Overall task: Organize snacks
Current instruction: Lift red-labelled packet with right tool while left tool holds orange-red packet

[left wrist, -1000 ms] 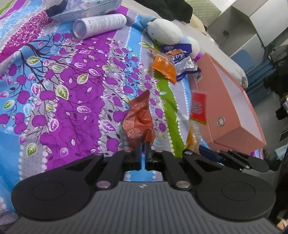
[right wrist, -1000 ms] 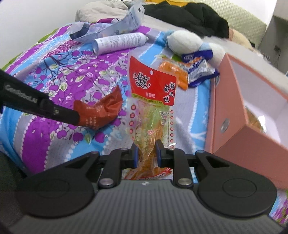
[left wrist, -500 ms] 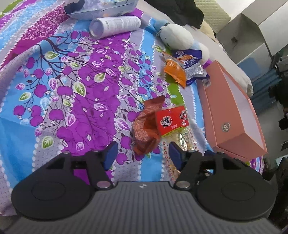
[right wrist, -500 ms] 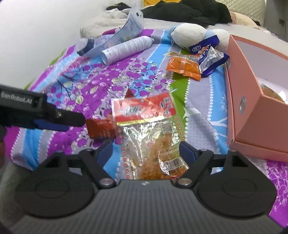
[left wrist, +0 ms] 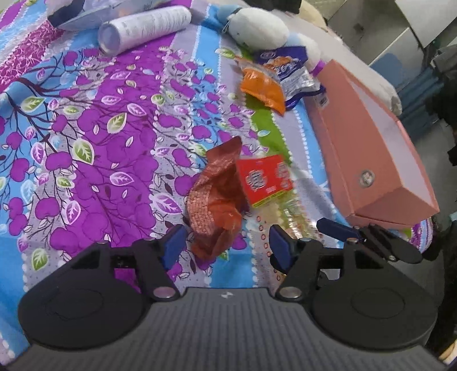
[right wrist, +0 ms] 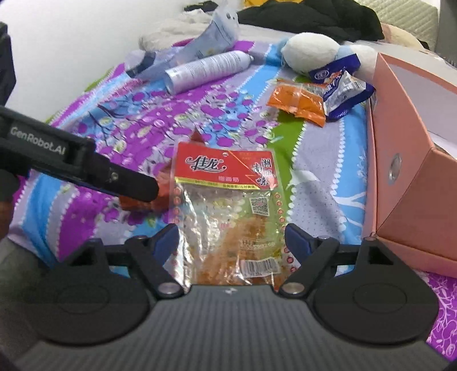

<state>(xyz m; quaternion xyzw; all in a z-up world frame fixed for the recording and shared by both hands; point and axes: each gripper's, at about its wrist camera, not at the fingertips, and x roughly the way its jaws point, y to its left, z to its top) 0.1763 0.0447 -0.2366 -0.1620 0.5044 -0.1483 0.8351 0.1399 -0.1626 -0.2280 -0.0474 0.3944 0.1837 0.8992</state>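
A crumpled red-brown snack packet (left wrist: 214, 199) lies on the flowered bedspread between the jaws of my open left gripper (left wrist: 227, 247); the pads do not touch it. Beside it, a clear packet with a red top (right wrist: 225, 199) lies flat between the wide jaws of my open right gripper (right wrist: 231, 237), also untouched. In the right wrist view, the left gripper's black finger (right wrist: 128, 185) covers part of the red-brown packet (right wrist: 164, 182). Farther back lie an orange packet (left wrist: 262, 88) and a blue-and-white packet (left wrist: 294, 71). An open pink box (left wrist: 371, 148) stands to the right.
A white spray can (left wrist: 142, 28), a white plush toy (left wrist: 257, 25) and a pale pouch (right wrist: 220, 34) lie at the far end of the bed. Dark clothes are piled behind them. The pink box (right wrist: 405, 171) stands at the bed's right edge.
Both grippers have opened. The left let go of the red-brown packet and the right let go of the red-topped packet, which dropped flat onto the bedspread. Both hands moved slightly down.
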